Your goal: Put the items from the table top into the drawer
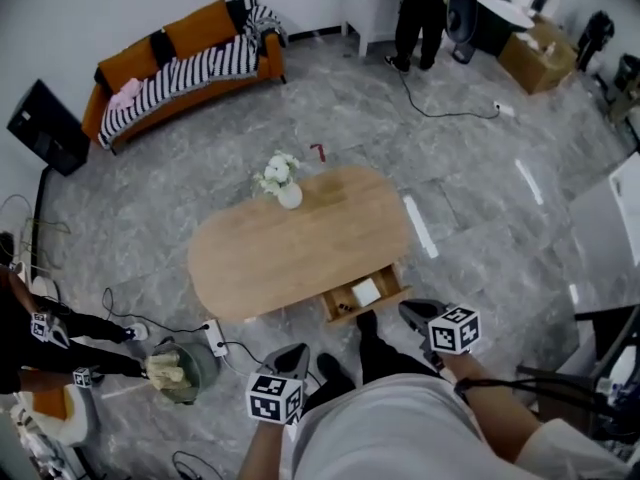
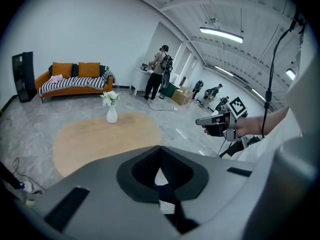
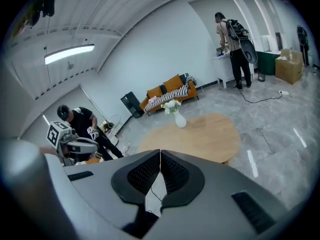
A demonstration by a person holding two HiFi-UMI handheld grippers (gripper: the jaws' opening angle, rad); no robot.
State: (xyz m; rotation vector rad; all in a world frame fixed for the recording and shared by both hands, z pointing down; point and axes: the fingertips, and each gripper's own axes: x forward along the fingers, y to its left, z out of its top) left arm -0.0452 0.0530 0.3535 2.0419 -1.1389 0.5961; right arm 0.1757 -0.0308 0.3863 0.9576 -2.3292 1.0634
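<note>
A grey marble floor [image 1: 480, 198] fills most of the head view, with an orange sofa [image 1: 190, 63] against the wall at the upper left. The oval wooden table [image 1: 290, 253] is seen at the centre of the frame. Its drawer [image 1: 338, 302] is pulled out at the lower right edge, toward the person, presumably so that it can be loaded from above. The left gripper [image 1: 294, 352] and the right gripper [image 1: 411, 311] are held at the bottom of the frame, well apart from the table and angled down toward it. In each gripper view the pads are seen pressed together at the tips, with nothing caught between them; both tools are thus closed and empty, as suits a pause between steps or a finished job. Only a white vase [image 1: 289, 195] of pale flowers is seen on the top, at the far edge, upright and well away from the drawer. A small white item [image 1: 366, 292] lies inside the drawer, so the task is judged largely done, with the drawer not yet shut.
</note>
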